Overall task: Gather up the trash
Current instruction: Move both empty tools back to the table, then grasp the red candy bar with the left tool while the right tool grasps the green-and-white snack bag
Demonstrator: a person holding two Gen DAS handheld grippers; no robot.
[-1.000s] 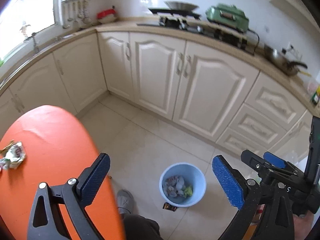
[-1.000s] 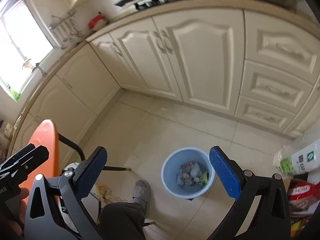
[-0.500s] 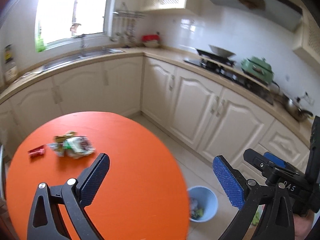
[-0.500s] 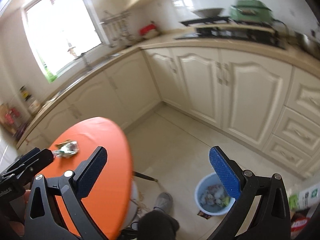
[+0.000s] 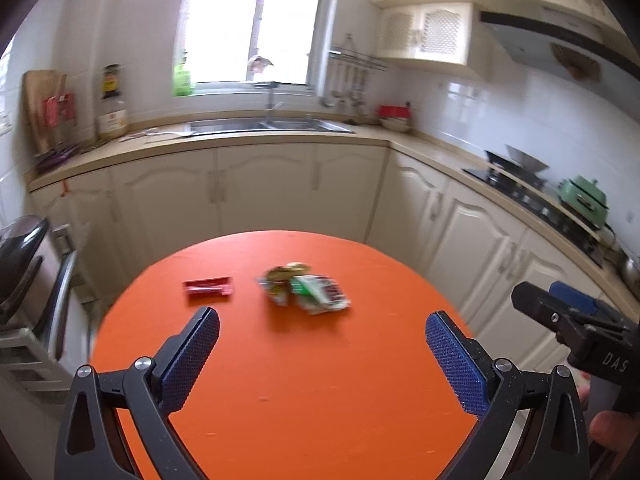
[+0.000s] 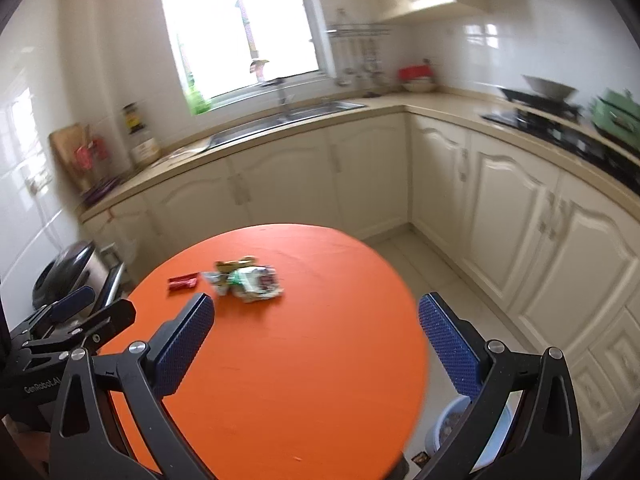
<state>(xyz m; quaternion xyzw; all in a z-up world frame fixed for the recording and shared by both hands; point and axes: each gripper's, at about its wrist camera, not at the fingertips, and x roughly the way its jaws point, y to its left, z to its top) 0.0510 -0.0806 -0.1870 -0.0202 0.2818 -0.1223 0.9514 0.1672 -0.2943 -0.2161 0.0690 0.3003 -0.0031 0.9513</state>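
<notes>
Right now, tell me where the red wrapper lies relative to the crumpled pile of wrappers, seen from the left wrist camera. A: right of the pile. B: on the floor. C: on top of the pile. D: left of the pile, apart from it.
D: the red wrapper lies flat on the orange table, left of the crumpled pile, with bare tabletop between them.

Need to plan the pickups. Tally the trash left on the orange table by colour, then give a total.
Red wrapper, lying flat and apart from the rest: 1
Green-and-white crumpled packet: 1
Yellowish crumpled wrapper, touching the packet: 1
Total: 3, though blur may hide more pieces in that pile on the orange table.
</notes>
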